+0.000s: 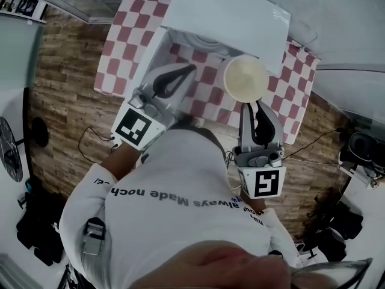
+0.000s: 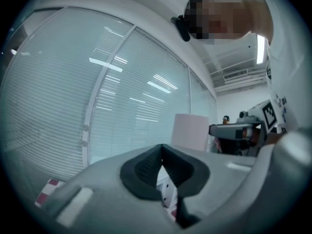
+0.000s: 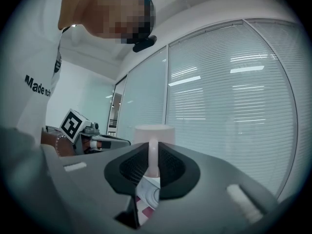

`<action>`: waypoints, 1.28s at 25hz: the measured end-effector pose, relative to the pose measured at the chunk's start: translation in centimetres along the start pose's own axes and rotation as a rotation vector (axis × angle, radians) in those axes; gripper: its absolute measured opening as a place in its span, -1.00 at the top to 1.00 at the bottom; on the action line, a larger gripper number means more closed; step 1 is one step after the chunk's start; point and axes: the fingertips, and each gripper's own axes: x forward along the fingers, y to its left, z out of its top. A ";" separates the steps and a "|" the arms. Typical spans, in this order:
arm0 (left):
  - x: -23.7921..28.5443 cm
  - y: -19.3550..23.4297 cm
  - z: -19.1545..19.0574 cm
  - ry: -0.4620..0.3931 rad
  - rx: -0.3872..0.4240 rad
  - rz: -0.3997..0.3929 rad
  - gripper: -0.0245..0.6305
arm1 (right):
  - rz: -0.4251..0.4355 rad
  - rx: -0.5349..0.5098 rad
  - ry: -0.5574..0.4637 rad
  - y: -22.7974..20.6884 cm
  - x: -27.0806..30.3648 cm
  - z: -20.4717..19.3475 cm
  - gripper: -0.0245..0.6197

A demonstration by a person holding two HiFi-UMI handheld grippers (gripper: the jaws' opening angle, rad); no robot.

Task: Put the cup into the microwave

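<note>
Setting: a table under a red-and-white checked cloth [image 1: 122, 47] stands on a wooden floor [image 1: 63, 101], seen from above over the person's white shirt.
Microwave: a white microwave [image 1: 234, 14] sits at the far edge of the table. Its door [image 1: 146, 56] is swung open on the left side.
Cup: a pale cream cup [image 1: 245, 79] is held upright in the air above the cloth. It is just in front of the microwave's opening, toward the table's right edge, and is not inside the microwave.
Right gripper: the right gripper [image 1: 254, 104] reaches forward from the near edge. In its own view the dark jaws are clamped on a thin upright strip at the cup's near side, and the cup body rises just beyond them.
Left gripper: the left gripper [image 1: 191, 69] hangs over the cloth to the left of the cup, near the open door and apart from the cup. In its own view the jaw tips meet with nothing between them.
Background: glass walls with white blinds [image 3: 229, 106] fill both gripper views.
</note>
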 end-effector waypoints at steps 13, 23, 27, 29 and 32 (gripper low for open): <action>1.1 1.2 -7.7 0.033 -0.038 -0.007 0.92 | 0.014 0.040 0.079 0.5 1.5 -8.1 0.80; 2.4 3.3 -14.1 0.070 -0.061 0.026 0.92 | -0.017 0.069 0.105 0.0 4.3 -15.5 0.80; 3.4 3.9 -15.9 0.070 -0.056 0.017 0.92 | -0.032 0.066 0.112 -0.6 5.2 -18.1 0.80; 3.9 4.2 -16.5 0.055 -0.056 0.014 0.91 | -0.036 0.056 0.113 -0.7 5.7 -19.3 0.80; 4.5 5.0 -17.8 0.042 -0.049 0.018 0.92 | -0.038 0.054 0.115 -0.8 6.7 -21.1 0.80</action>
